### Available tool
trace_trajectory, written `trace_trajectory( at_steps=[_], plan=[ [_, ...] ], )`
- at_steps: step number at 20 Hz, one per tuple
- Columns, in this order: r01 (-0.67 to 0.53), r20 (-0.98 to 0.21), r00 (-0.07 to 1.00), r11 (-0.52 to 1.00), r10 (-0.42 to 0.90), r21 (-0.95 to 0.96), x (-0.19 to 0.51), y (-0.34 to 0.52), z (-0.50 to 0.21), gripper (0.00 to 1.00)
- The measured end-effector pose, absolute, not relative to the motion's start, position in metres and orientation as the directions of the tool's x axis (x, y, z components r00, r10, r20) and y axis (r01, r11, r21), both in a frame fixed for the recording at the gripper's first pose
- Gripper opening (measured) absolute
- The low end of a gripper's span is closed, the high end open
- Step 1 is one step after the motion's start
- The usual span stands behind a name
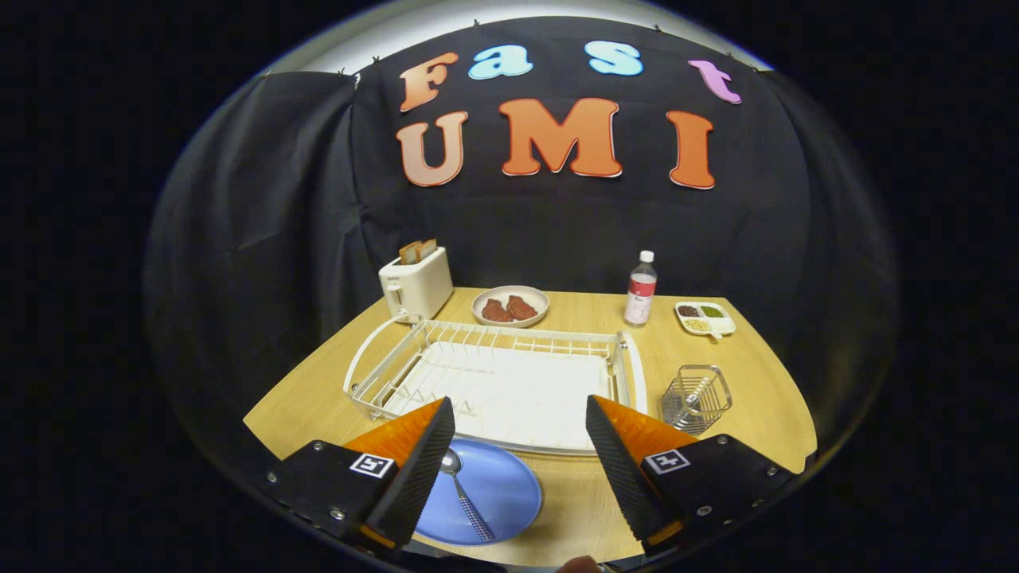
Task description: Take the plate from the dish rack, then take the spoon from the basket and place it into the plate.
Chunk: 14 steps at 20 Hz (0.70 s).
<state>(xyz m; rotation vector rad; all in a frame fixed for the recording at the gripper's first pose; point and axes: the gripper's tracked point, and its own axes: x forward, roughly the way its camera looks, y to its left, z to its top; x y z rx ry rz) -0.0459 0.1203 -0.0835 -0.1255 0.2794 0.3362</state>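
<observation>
- Black cloth walls close round a light wooden table (740, 382), seen from my gripper's camera.
- My gripper (517, 434) hangs tilted down over the table's near edge, fingers spread wide apart and holding nothing.
- Between the fingers and nearer my left one lies the blue plate (501, 493), flat on the wood, with the spoon (462, 489) lying in it, bowl pointing away from me.
- Just beyond the fingers sits the white wire dish rack (493, 382), with nothing standing in it.
- Beside the rack, ahead of my right finger, stands the wire basket (697, 398).
- Along the far side: a white toaster (415, 286) with bread in its slots, a bowl (510, 306) of brown food, a bottle (641, 289) and a small divided dish (704, 317).
</observation>
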Motion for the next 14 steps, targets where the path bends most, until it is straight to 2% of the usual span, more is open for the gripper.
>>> trace_trajectory(
  at_steps=[9, 14],
  plan=[
    [-0.124, -0.103, 0.987, 0.992, 0.120, -0.028, -0.025, 0.052, 0.012, 0.98],
    [-0.061, -0.024, 0.998, 0.998, 0.060, -0.028, -0.029, 0.033, 0.041, 0.98]
  ],
)
